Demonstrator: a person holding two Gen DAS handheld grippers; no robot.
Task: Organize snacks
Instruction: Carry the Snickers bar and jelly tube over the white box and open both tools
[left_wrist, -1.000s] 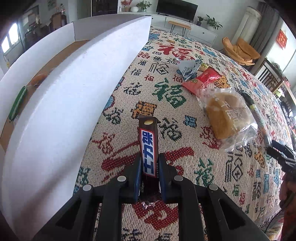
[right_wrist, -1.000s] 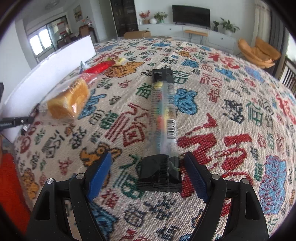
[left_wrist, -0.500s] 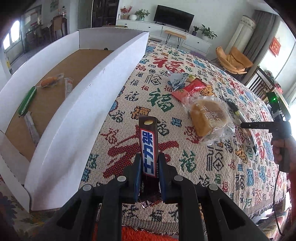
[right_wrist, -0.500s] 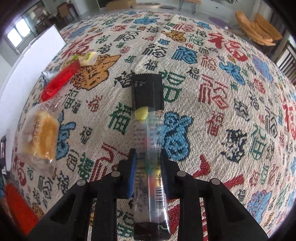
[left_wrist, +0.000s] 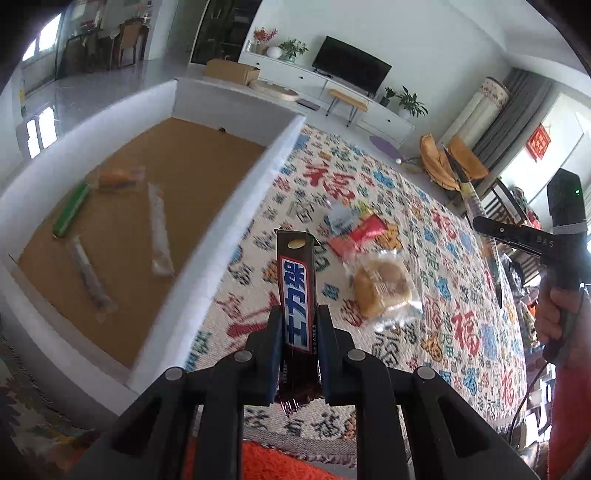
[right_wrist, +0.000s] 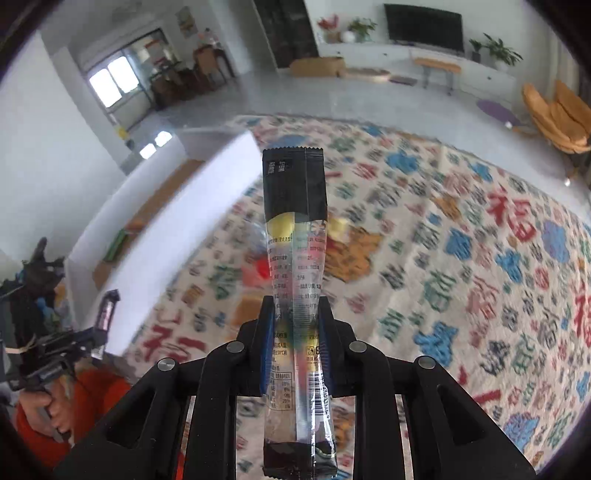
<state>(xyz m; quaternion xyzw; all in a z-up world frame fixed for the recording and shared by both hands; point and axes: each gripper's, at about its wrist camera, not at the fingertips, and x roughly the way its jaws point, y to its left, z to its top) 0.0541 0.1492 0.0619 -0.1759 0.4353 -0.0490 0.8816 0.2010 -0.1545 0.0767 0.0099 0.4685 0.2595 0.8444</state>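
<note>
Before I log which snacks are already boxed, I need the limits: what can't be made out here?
- Left wrist view: the wrappers in the box are motion-blurred, labels unreadable.
- Left wrist view: the chocolate bar has its lower end hidden behind the fingers.
- Right wrist view: the box's inside is mostly hidden by its wall.

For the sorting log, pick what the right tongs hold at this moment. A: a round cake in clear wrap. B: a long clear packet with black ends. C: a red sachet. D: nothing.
B: the right tongs are shut on the long clear packet with black ends, lifted off the patterned cloth; the round cake lies on the cloth.
</note>
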